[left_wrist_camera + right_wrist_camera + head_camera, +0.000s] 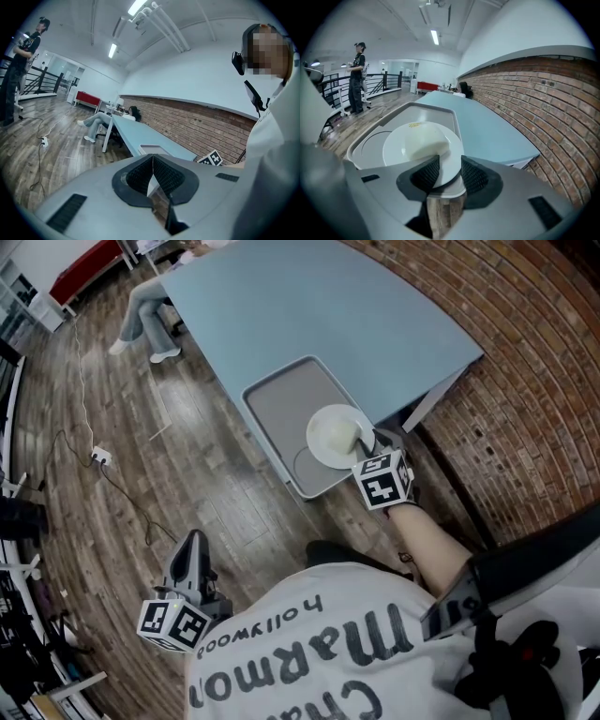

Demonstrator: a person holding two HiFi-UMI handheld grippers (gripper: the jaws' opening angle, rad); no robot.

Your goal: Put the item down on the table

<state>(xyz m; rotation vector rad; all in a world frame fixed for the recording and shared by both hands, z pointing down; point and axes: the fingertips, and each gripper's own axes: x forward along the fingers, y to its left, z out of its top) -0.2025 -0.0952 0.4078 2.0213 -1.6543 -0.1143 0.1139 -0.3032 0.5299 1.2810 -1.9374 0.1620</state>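
Right tongs (pixel 445 174) clamp the near rim of the plate (pixel 333 435), centre-right in the head view, over the lower-right corner of the tray (pixel 281 395) on the desk (pixel 300 306); can't tell if the plate is touching down or just above. Left tongs (pixel 152 174) are closed on nothing, low at lower left, off the desk. Looks like the set-down step: next, lower the plate flat, part the jaws, and back out toward the frame bottom without dragging the rim.
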